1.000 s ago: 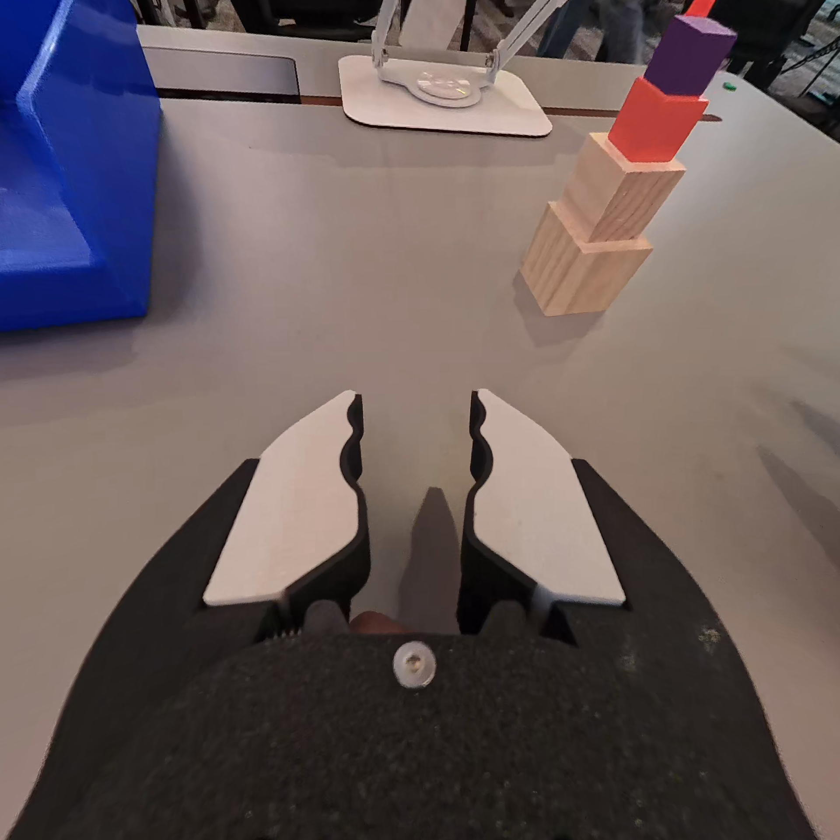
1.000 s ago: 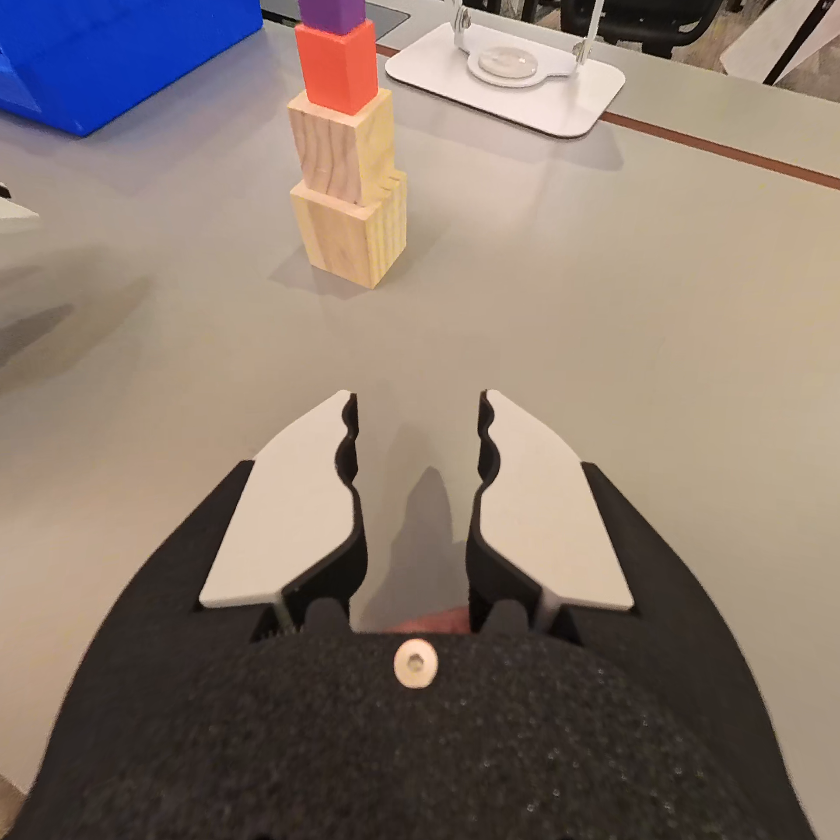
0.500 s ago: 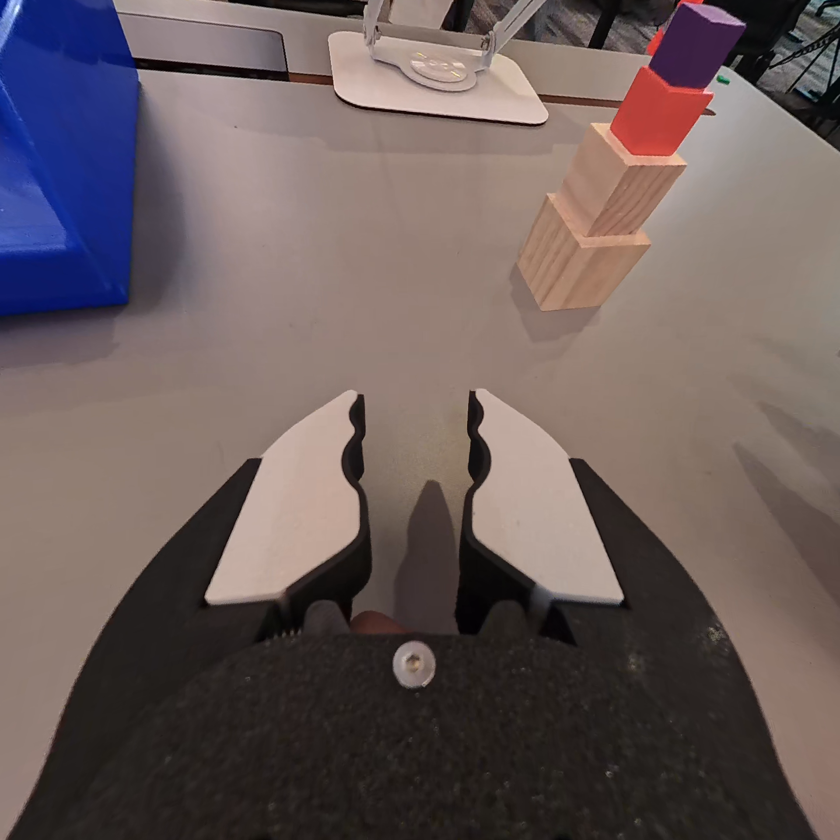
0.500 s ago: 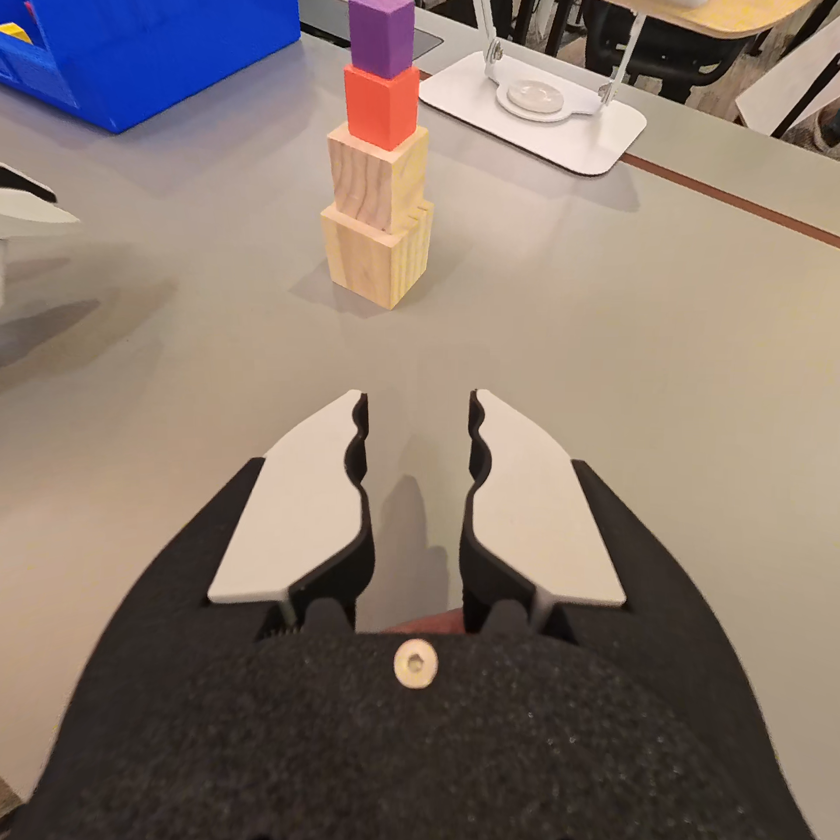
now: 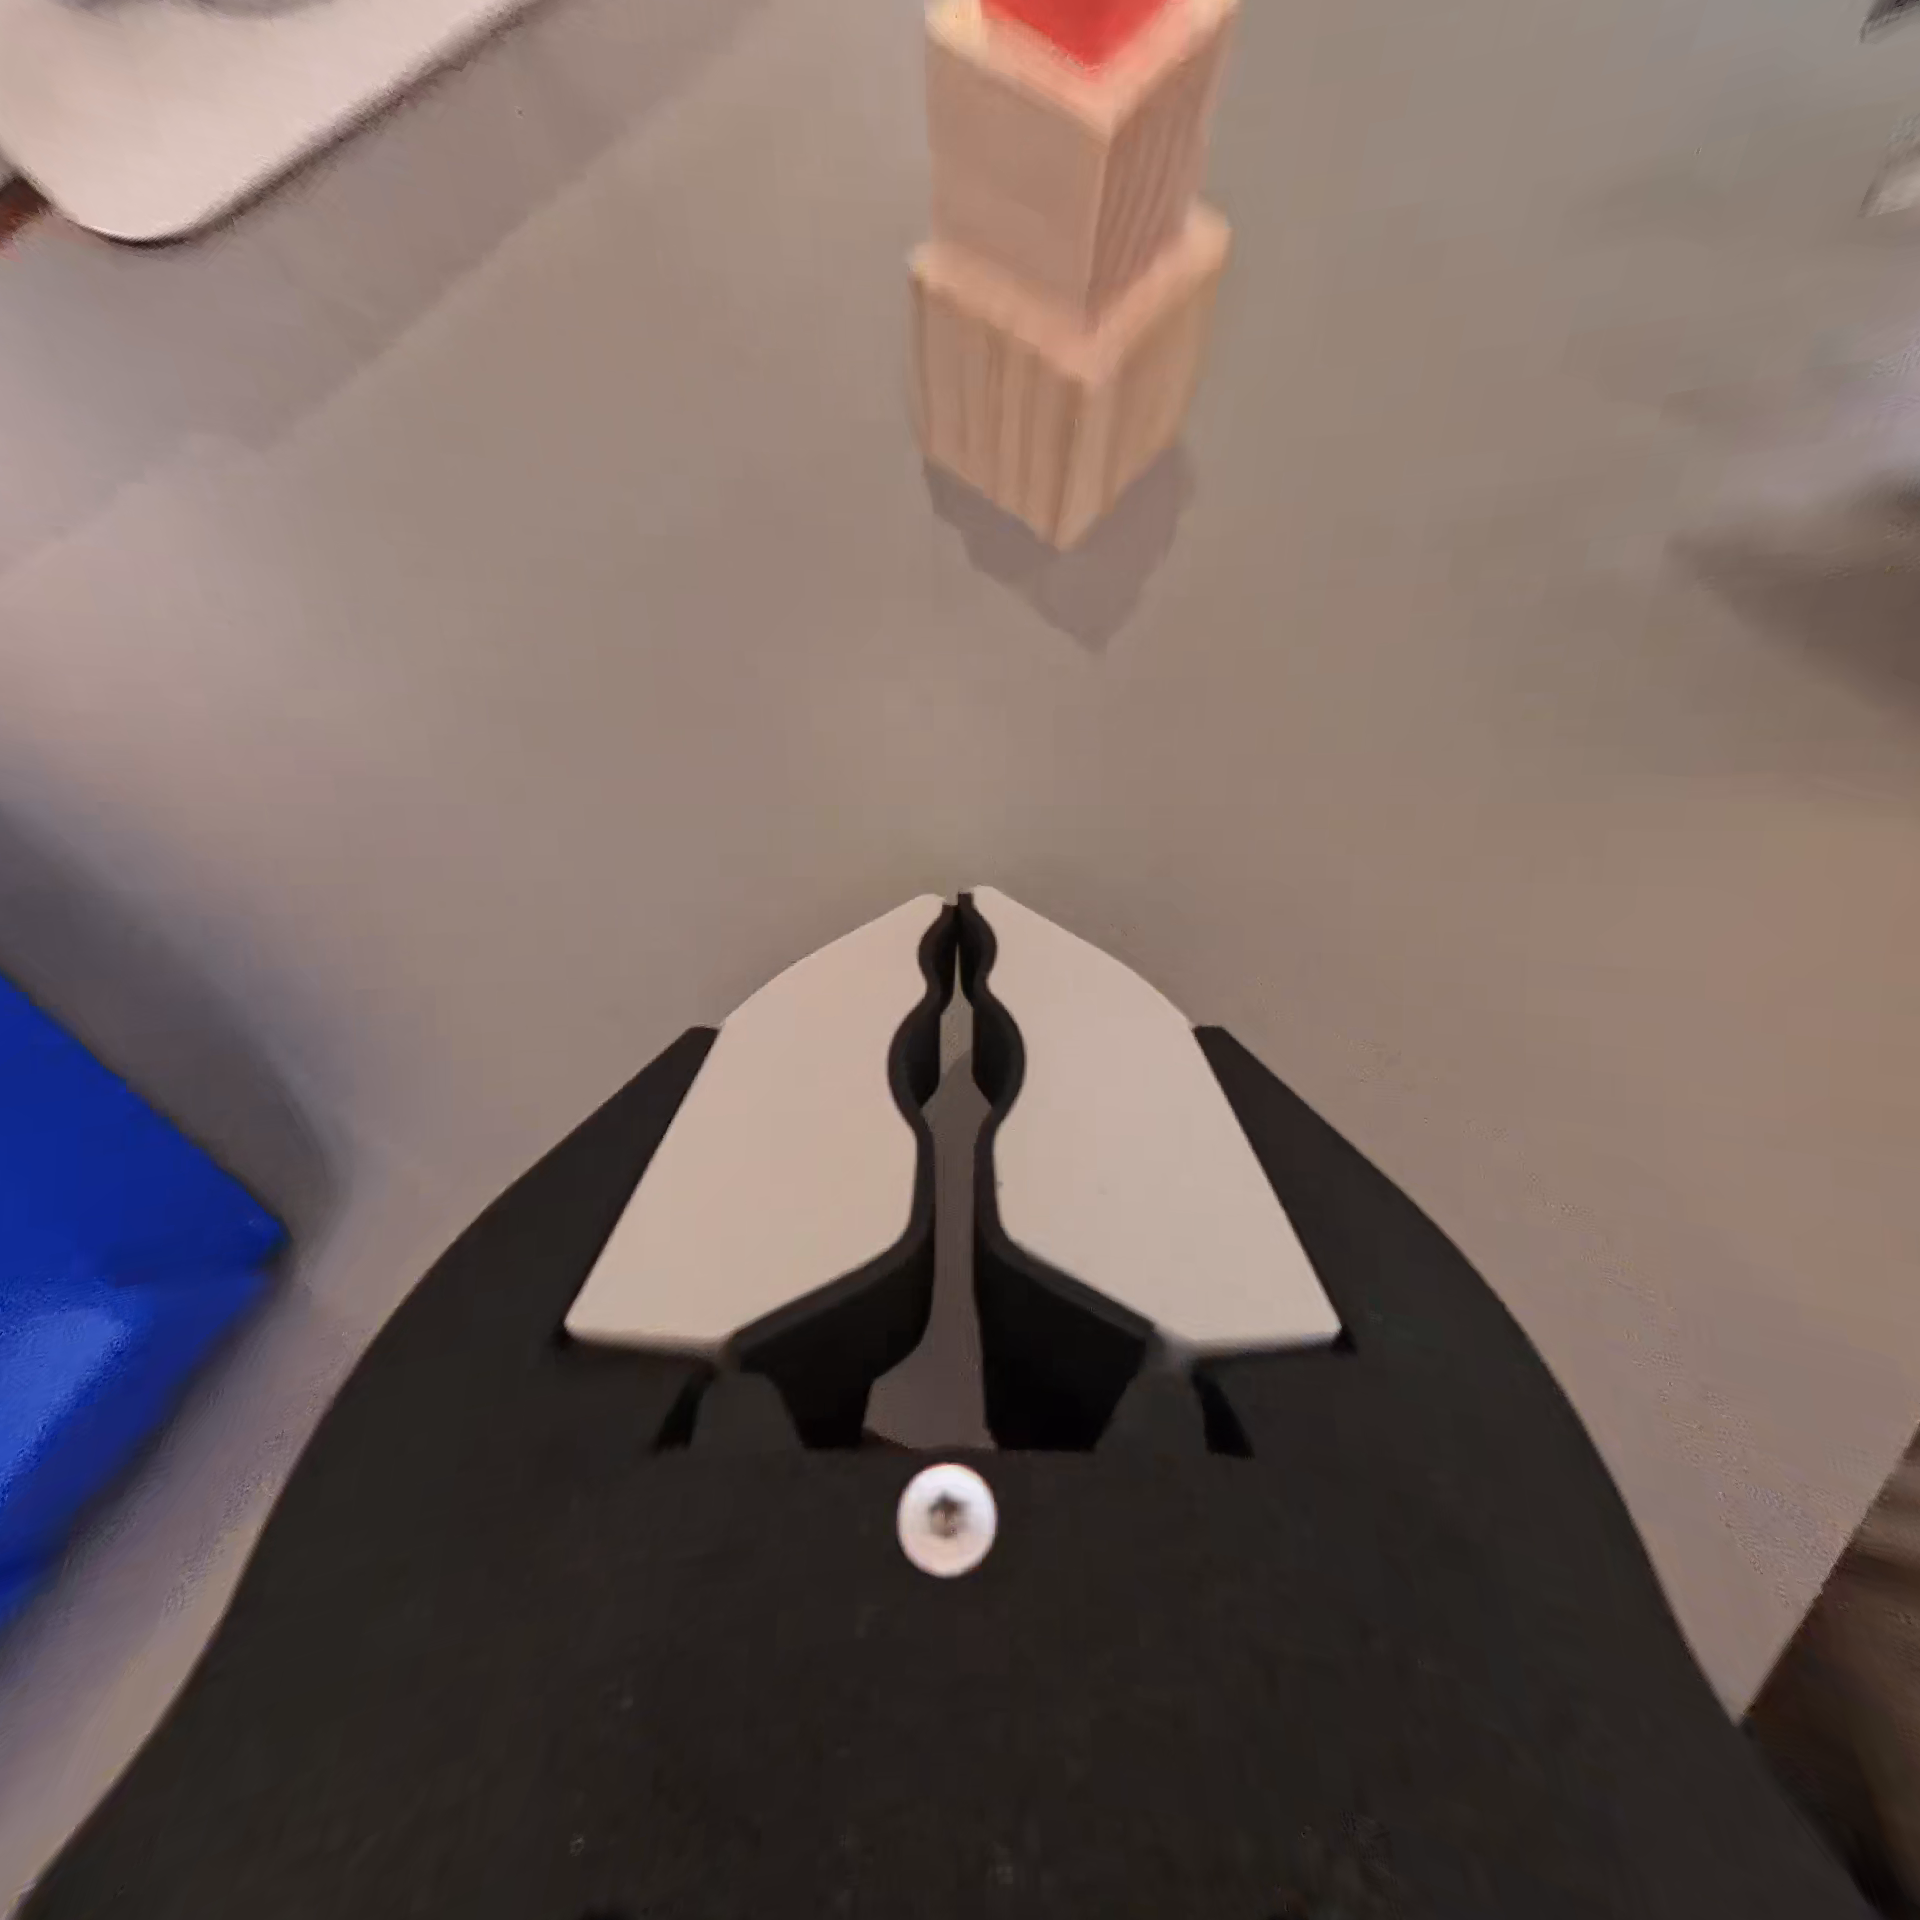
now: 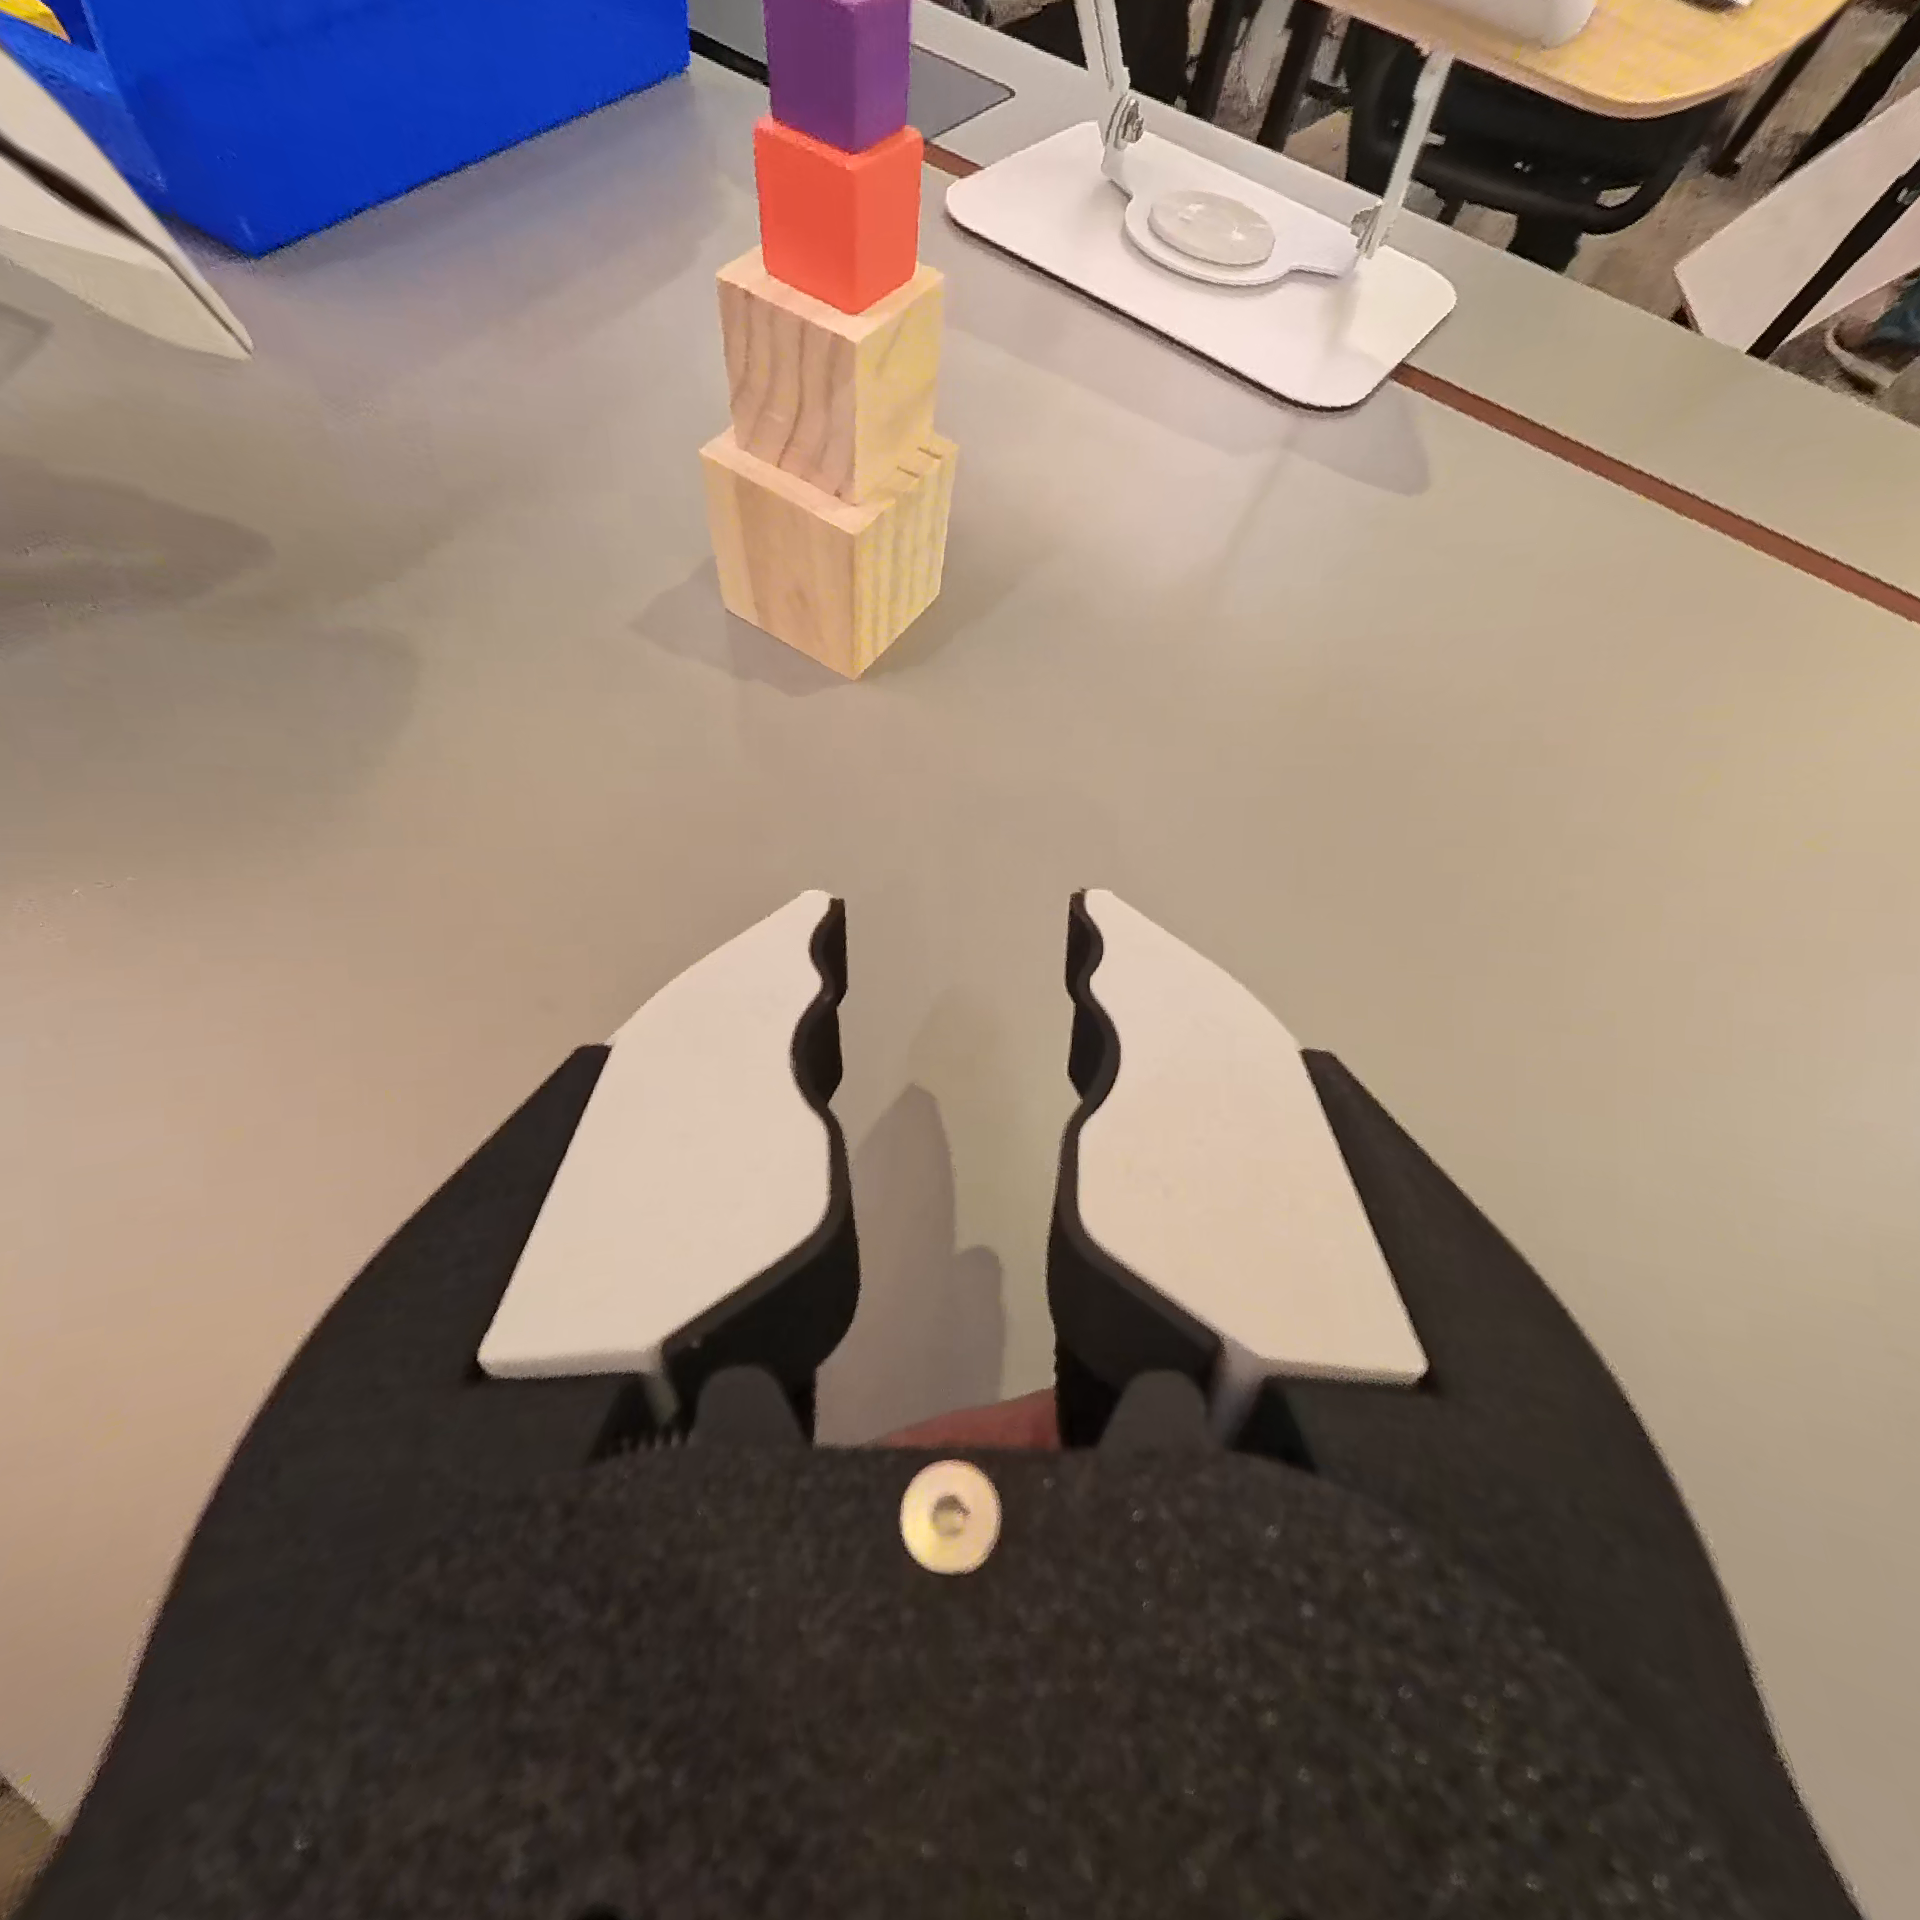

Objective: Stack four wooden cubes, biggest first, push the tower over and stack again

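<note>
My table [image 6: 1351, 748] is wide and grey, with a blue bin [image 6: 343, 114] at the far left and a white stand [image 6: 1216, 260] behind the tower [image 6: 831, 416]. The tower stands near the middle: big pine cube [image 6: 831, 566] at the base, smaller pine cube [image 6: 831, 379] on it, red cube [image 6: 840, 213], then purple cube [image 6: 840, 68]. Each one sits slightly turned against the one below.

My left gripper [image 5: 957, 902] is clenched on nothing, tips together and aimed at the tower's base; that view is blurred. My right gripper [image 6: 956, 904] is released, empty, well apart from the tower.

I judge the push comes next. If I strike low, the base may only slide and carry the stack along. If I strike hard, the small cubes could fly toward the stand or off the edge, beyond easy reach. The bin beside my left gripper could catch my swing. With this blur, I may also misjudge the contact point.
</note>
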{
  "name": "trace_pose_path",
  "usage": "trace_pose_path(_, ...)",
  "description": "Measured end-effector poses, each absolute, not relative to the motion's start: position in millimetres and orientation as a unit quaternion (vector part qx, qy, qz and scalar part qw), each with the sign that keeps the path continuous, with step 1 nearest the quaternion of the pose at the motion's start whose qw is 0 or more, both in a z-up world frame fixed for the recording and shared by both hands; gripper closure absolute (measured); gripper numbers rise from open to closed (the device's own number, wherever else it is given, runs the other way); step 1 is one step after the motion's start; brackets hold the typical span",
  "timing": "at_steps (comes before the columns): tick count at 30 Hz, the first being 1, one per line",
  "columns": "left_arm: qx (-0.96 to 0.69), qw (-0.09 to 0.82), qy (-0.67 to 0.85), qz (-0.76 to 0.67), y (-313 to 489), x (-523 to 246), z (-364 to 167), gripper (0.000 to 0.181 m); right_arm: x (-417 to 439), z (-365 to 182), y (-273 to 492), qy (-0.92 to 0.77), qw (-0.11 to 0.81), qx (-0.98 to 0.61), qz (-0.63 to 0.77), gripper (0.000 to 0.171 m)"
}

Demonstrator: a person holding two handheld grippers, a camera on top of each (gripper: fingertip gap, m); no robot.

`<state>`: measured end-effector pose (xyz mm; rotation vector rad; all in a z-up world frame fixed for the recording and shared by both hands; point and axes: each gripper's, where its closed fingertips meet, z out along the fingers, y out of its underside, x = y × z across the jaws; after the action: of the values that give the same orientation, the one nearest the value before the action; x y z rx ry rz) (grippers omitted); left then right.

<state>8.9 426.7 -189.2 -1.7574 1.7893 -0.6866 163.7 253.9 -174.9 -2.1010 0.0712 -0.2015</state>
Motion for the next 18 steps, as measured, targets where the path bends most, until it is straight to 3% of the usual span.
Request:
trace_pose_path(7,-0.573,0.163,0.795,-0.115,470.0,3.2,-208.5,0.181,176.4,-179.2,244.8,0.037,0.493,-0.866,-0.078,0.131)
trace_pose_path(15,-0.578,0.15,0.787,-0.155,475.1,66.6,-218.3,0.181,189.8,-175.9,235.5,0.051,0.497,-0.862,-0.082,0.131)
trace_pose_path(18,-0.529,0.134,0.79,-0.278,400.5,152.2,-204.7,0.181,194.7,-171.5,231.9,0.057,0.499,-0.86,-0.088,0.132)
